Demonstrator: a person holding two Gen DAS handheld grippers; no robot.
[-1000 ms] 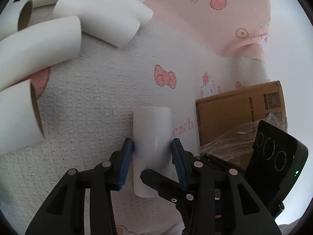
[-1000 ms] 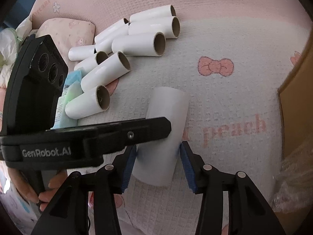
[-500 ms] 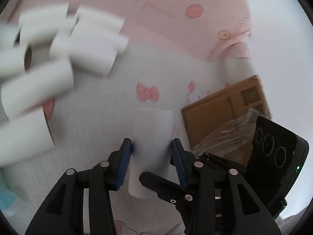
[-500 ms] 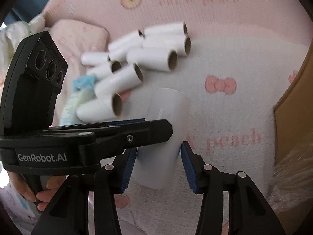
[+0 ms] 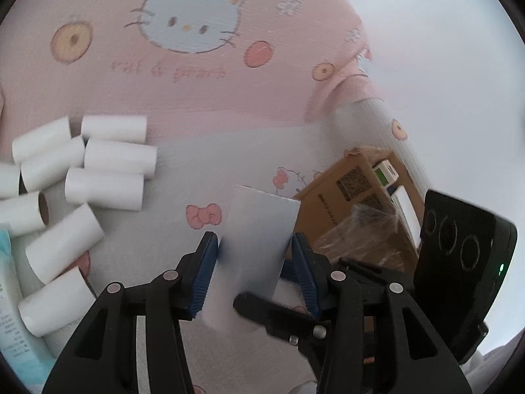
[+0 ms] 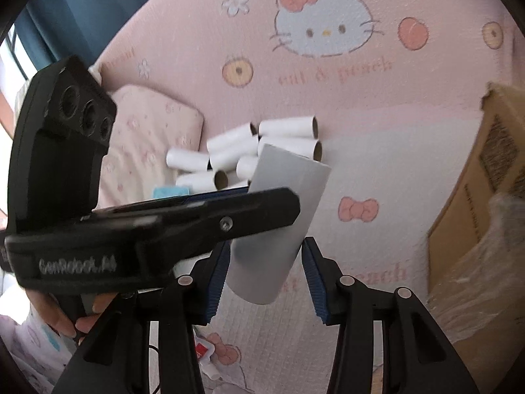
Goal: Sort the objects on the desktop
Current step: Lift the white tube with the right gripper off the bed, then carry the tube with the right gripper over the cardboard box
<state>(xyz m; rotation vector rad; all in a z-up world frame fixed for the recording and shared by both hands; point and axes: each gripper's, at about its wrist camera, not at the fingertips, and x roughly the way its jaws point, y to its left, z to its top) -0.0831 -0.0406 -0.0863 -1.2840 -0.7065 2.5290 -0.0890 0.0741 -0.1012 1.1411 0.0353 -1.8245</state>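
Note:
A white cardboard tube [image 5: 259, 229] hangs above the pink and white blanket [image 5: 197, 164], caught between both grippers. My left gripper [image 5: 254, 246] has its blue pads against the tube's sides, and its jaws are opening. My right gripper [image 6: 265, 252] grips the same tube [image 6: 282, 197] lower down, its pads close on both sides. The left gripper's black body [image 6: 164, 223] crosses in front of the tube in the right wrist view. A pile of several like tubes [image 5: 98, 170] lies on the blanket to the left and shows behind the held tube [image 6: 279, 131].
An open cardboard box [image 5: 347, 197] with clear plastic wrap [image 5: 361, 229] stands at the right [image 6: 485, 197]. A blue and white packet [image 5: 13, 312] lies by the pile. A pink pillow [image 6: 147, 124] and blue curtain [image 6: 82, 16] are at the left. A hand [image 6: 65, 318] holds the left gripper.
Both grippers have risen with the tube, lifting it off the blanket. The pile and box now look smaller and farther below. The left gripper has rolled, so the tube sits tilted.

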